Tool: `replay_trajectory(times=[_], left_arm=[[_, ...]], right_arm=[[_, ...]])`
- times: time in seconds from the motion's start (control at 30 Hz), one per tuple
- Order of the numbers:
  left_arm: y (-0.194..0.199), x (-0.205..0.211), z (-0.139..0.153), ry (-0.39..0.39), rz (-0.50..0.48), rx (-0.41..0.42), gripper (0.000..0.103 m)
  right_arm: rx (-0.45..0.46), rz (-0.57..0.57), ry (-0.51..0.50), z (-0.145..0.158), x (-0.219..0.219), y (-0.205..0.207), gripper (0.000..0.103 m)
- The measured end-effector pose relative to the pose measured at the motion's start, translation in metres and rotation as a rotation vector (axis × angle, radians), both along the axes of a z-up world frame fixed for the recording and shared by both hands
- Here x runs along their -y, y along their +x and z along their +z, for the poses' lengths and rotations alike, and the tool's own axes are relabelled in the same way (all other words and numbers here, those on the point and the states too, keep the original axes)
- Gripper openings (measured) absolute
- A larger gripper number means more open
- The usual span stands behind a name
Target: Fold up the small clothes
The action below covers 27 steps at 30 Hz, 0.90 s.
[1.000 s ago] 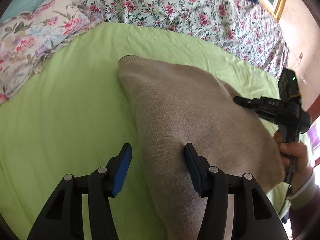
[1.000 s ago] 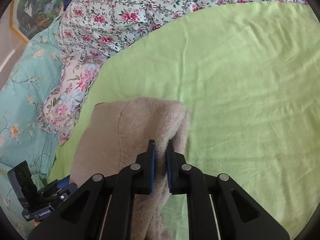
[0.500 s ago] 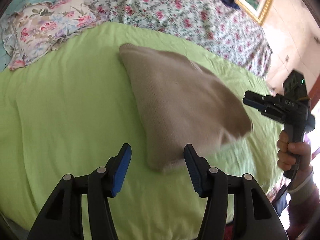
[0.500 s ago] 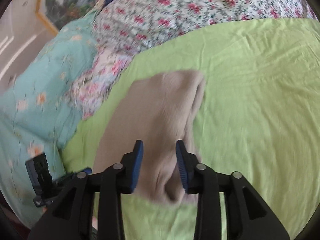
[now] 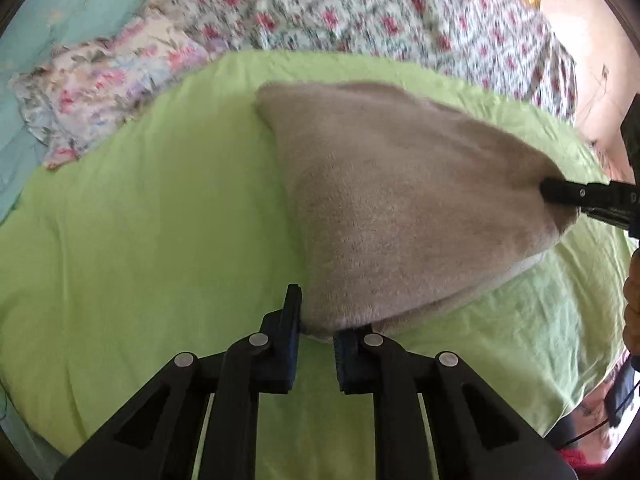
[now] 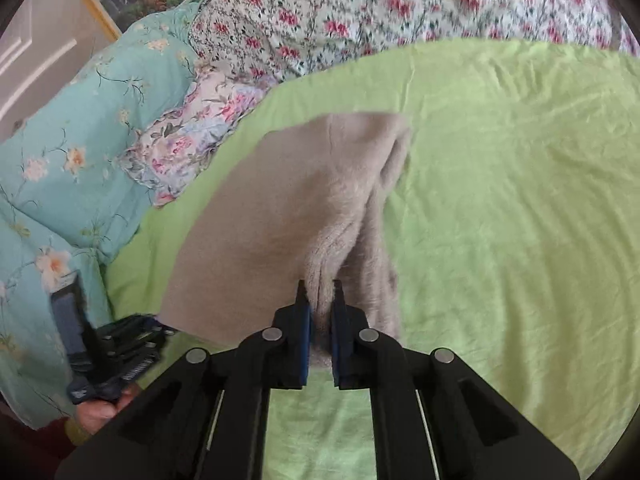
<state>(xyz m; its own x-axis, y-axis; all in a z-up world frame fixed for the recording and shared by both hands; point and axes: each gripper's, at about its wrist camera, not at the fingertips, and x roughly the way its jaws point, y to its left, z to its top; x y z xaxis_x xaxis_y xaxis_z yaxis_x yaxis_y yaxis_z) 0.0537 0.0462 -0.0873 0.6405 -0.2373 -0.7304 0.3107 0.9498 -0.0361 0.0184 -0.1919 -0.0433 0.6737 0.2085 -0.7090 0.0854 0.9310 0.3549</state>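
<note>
Left wrist view: left gripper (image 5: 316,336) jaws closing on the near corner of the beige knit garment (image 5: 400,216), which lies on the green sheet (image 5: 140,240); bare sheet runs wide to the left, floral bedding (image 5: 360,8) borders the far edge. Right wrist view: right gripper (image 6: 320,320) is clamped narrow on a bunched garment edge, open sheet spreading to the right, teal quilt (image 6: 80,140) at left.
</note>
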Motion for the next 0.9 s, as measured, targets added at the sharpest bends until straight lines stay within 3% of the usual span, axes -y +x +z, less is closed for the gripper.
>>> replay_trajectory(times=[0.13, 0.2, 0.33, 0.53, 0.7, 0.9], left_arm=[[-0.002, 0.015, -0.016, 0.086, -0.015, -0.026, 0.012], [-0.004, 0.014, -0.016, 0.079, -0.026, -0.033, 0.013], [-0.009, -0.004, -0.001, 0.013, -0.073, -0.061, 0.017], [-0.023, -0.024, 0.044, -0.085, -0.178, 0.043, 0.019], [0.015, -0.014, 0.061, -0.245, -0.218, 0.048, 0.021], [0.065, 0.001, 0.015, -0.318, -0.22, -0.143, 0.016]], right_arm=[[-0.099, -0.02, -0.025, -0.029, 0.007, 0.003, 0.009], [-0.122, -0.031, -0.006, -0.039, 0.009, 0.005, 0.009], [-0.115, -0.05, 0.024, -0.024, 0.013, -0.001, 0.013], [0.045, -0.066, -0.009, 0.029, 0.01, -0.012, 0.013], [0.076, 0.011, -0.006, 0.035, -0.013, 0.026, 0.013], [-0.059, -0.038, -0.052, -0.016, -0.004, 0.065, 0.011]])
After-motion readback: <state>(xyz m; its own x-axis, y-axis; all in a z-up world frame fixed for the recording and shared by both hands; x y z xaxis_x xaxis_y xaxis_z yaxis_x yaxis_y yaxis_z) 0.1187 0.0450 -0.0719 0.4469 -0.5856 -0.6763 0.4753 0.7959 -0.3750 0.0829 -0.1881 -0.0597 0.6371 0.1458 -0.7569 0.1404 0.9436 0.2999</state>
